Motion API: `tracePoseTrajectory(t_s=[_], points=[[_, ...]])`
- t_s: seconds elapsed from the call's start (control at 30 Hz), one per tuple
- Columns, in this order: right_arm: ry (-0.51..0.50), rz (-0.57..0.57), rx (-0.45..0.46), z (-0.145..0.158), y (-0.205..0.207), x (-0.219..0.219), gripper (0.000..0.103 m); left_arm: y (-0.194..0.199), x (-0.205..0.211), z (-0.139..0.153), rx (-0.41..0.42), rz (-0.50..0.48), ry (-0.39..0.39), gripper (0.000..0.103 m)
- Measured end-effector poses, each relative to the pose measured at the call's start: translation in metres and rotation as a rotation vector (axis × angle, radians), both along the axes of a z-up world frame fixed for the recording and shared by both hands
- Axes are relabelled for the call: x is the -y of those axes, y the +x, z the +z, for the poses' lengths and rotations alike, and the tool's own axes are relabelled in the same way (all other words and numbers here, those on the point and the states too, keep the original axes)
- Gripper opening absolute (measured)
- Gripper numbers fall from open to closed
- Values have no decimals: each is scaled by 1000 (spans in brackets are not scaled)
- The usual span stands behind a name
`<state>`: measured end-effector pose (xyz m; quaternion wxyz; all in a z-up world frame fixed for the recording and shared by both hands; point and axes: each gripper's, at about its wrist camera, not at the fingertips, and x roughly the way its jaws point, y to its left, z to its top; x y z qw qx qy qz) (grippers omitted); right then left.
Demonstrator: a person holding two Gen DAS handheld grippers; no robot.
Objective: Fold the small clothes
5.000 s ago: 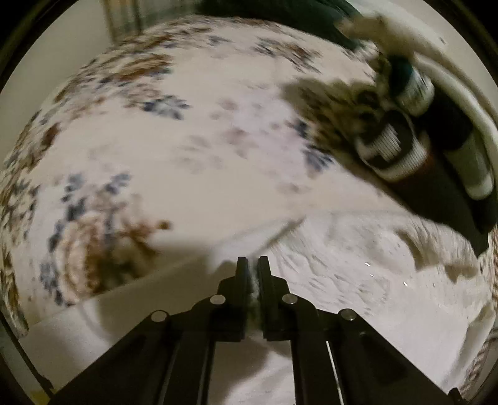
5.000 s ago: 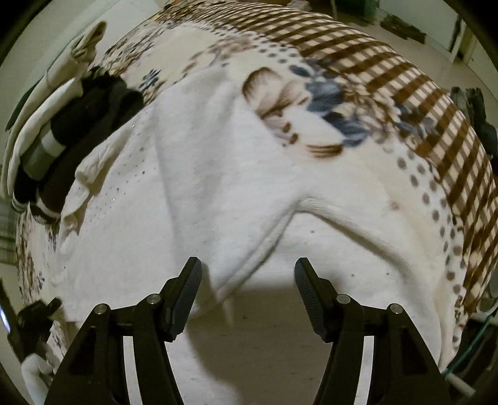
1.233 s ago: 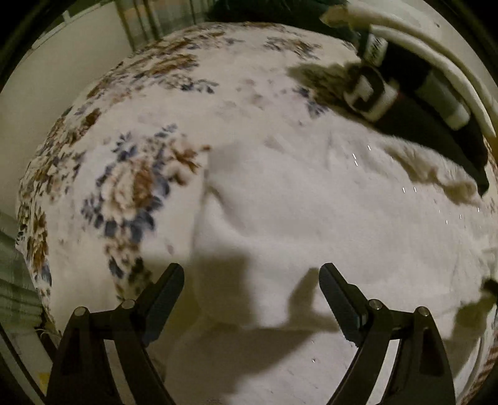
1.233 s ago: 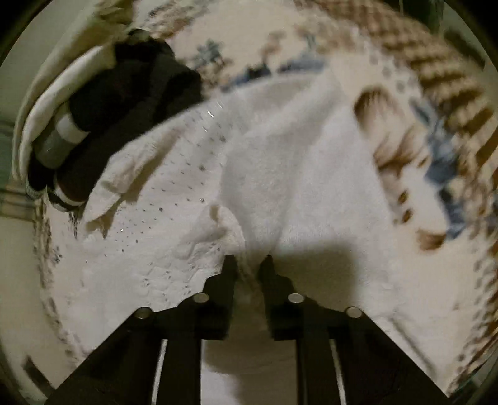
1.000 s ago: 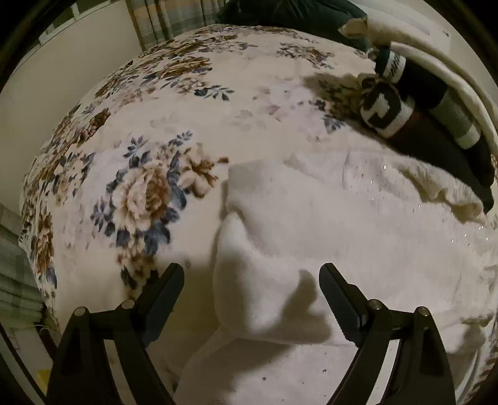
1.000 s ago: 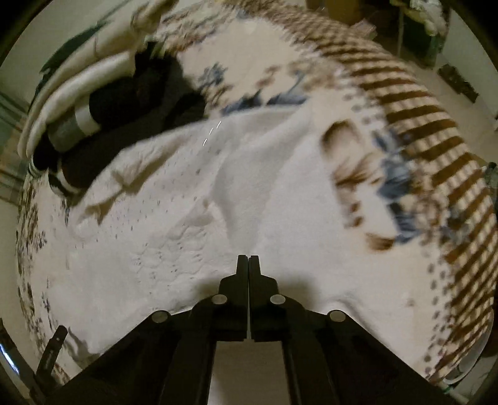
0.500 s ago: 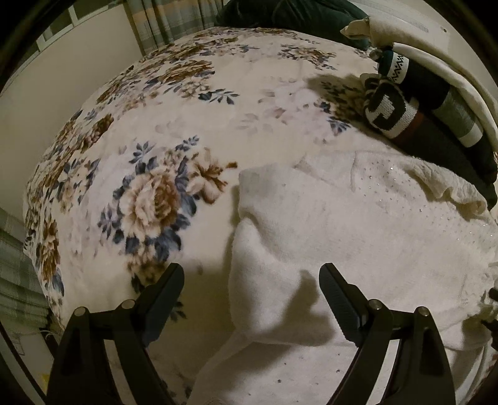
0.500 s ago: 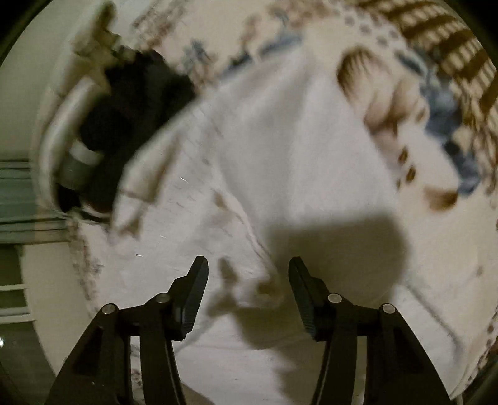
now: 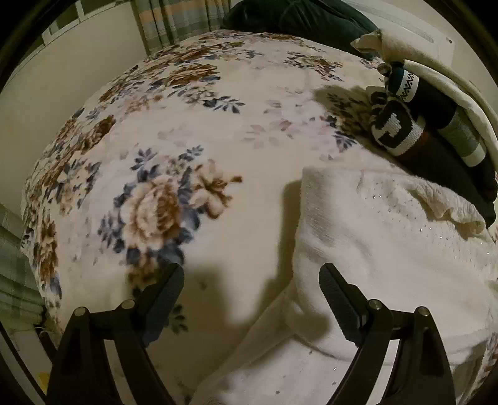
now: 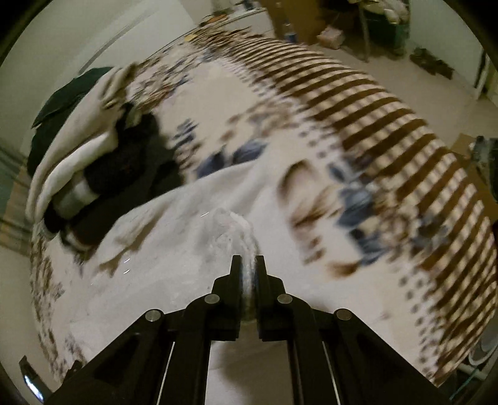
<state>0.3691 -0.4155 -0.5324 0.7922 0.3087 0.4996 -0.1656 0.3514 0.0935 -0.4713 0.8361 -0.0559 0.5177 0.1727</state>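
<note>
**Two grippers over a white garment: one wide apart, one pinched on a fold**

Two views cover one bed. In the left wrist view, a striped curtain (image 9: 174, 21) hangs at the upper left, above the floral blanket (image 9: 155, 212) that fills the left and middle of the frame. At the bottom centre the left gripper (image 9: 251, 288) stands wide apart with nothing between its pads: its left finger is over the bare blanket, its right finger over the edge of the white knit garment (image 9: 373, 249). That garment lies across the lower right, its folded edge running up the middle of the frame. Behind it, at the upper right, sits a pile of dark folded clothes (image 9: 435, 131) with pale bands, touching the garment's frilled border.

In the right wrist view, much blurred, the same dark pile (image 10: 124, 168) shows at the left, the garment (image 10: 174, 249) spreads from lower left to centre, and the blanket's brown striped border (image 10: 373, 118) curves across the upper right. At bottom centre the right gripper (image 10: 248, 268) has just closed, its jaws clamped on a raised fold of the white garment, which bunches up just ahead of the fingertips.
</note>
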Motion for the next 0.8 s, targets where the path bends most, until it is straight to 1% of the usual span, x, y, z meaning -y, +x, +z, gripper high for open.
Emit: tracePoseTrajectory(t_s=[0.07, 0.1, 0.23, 0.27, 0.3, 0.33, 0.37, 0.4, 0.43, 0.47, 0.53, 0.57, 0.63, 0.67, 0.73, 0.77, 0.8], points=[[-2, -23, -15, -5, -4, 18, 7, 7, 4, -4, -9, -11, -6, 89], [-4, -20, -25, -9, -1, 17, 7, 12, 7, -7, -12, -21, -9, 89], [-19, -10, -111, -35, -8, 23, 7, 28, 14, -20, -33, -44, 24, 89], [-10, -4, -131, -44, -7, 21, 8, 33, 15, -26, -50, -51, 48, 89], [13, 1, -154, -52, -7, 22, 8, 35, 16, -29, -59, -57, 54, 89], [48, 2, -176, -60, -9, 23, 14, 38, 16, -31, -71, -62, 54, 89], [72, -4, -186, -63, -12, 25, 23, 39, 16, -30, -75, -64, 54, 89], [75, -15, -185, -59, -15, 27, 28, 38, 17, -25, -64, -71, 57, 89], [74, -23, -167, -52, -18, 28, 42, 37, 18, -22, -55, -79, 59, 89], [71, -28, -146, -45, -20, 29, 51, 35, 22, -16, -45, -97, 61, 89], [59, -21, -88, -28, -21, 27, 52, 33, 28, -10, -35, -124, 62, 89], [45, 1, -73, -20, -18, 23, 54, 32, 33, -9, -34, -141, 66, 89], [18, 48, -81, -18, -8, 15, 55, 33, 45, -15, -49, -176, 86, 89], [15, 74, -99, -24, 0, 12, 55, 35, 49, -22, -61, -188, 95, 89], [43, 111, -171, -47, 13, 7, 55, 41, 54, -36, -83, -201, 120, 89], [57, 123, -205, -55, 18, 2, 53, 45, 56, -47, -106, -214, 142, 89], [48, 134, -233, -62, 21, -1, 50, 47, 56, -55, -120, -226, 149, 91]])
